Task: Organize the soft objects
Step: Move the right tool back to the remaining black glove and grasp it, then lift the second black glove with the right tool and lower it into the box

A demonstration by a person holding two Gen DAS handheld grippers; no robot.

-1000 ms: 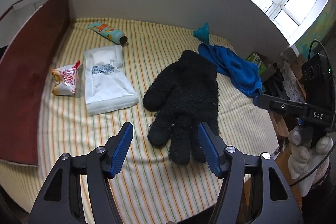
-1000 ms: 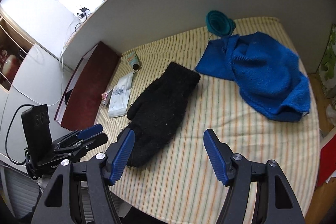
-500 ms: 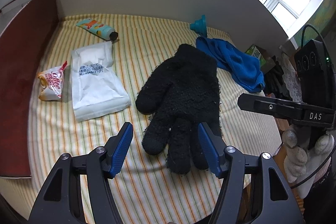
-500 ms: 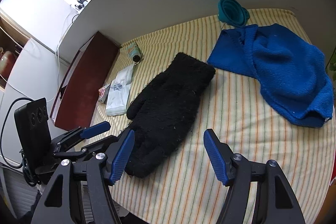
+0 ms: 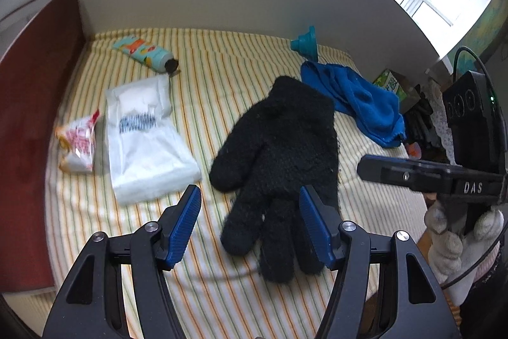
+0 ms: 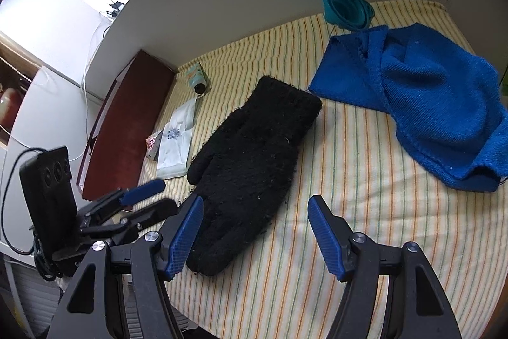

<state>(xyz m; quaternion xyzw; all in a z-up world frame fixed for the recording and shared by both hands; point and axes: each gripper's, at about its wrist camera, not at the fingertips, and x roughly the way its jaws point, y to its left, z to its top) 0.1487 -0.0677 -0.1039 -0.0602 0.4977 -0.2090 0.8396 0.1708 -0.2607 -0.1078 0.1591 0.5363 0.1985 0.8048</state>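
A: Status? Left gripper (image 5: pixel 250 226) and right gripper (image 6: pixel 255 231) both spread wide, nothing between the pads.

B: Nothing sorted yet, as far as I can tell. Black glove (image 5: pixel 279 154) lies flat on the striped surface (image 5: pixel 203 78), its fingertips just ahead of the left gripper, partly between its jaws. Blue cloth (image 6: pixel 422 113) sits crumpled farther out, ahead-right of the right gripper.

A: Clutter?

B: Beyond the left gripper on its left: white packet (image 5: pixel 143 145), snack wrapper (image 5: pixel 77 145), tube (image 5: pixel 144 54). Teal collapsible cup (image 6: pixel 346 7) behind the cloth. None blocks the glove.

A: Agreed, approach looks clear.
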